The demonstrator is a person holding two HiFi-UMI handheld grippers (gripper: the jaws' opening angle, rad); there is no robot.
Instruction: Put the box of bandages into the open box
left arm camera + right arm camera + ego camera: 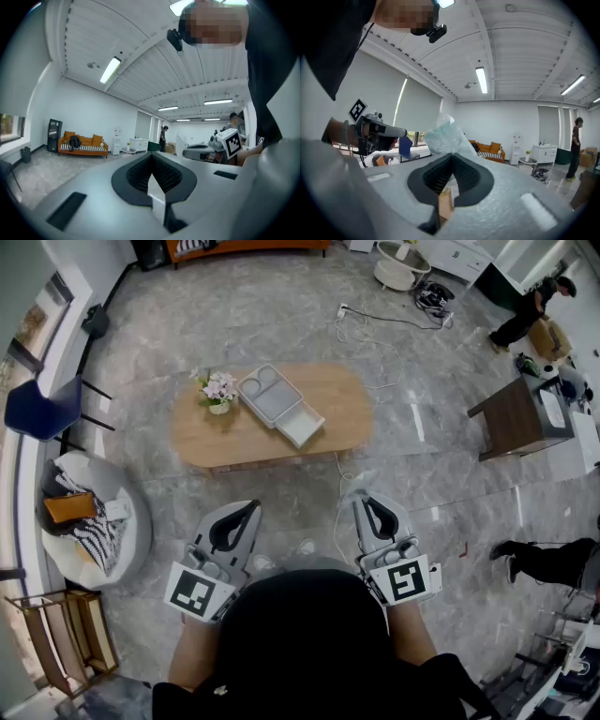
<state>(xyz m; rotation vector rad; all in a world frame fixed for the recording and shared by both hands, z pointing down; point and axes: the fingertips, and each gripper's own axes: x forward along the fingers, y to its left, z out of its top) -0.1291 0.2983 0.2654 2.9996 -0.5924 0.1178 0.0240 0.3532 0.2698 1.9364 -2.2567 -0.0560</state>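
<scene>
Head view: person stands on a marble floor (281,324), a gripper in each hand, both held level at waist height. Oval wooden counter (347,409) lies ahead, well apart from both grippers. On it is the open box (265,396), white, lid off to its near right side, with a flower pot (218,392) just beside its left end. Left gripper (251,506) has its jaws together and carries nothing. Right gripper (361,498) has a faint clear wrap at its tip, the bandages (360,484), in the air over the floor and short of the counter.

Left gripper view: left gripper (152,157) has its ribbed pads closed against each other with nothing between them. Orange sofa (82,143) stands at the far wall. The right gripper (225,143) shows off to the right.

Right gripper view: right gripper (451,157) is clamped on the lower edge of the bandages (445,133), a pale green pack in clear film that stands up above the jaws. The left gripper (370,126) is alongside, apart.
</scene>
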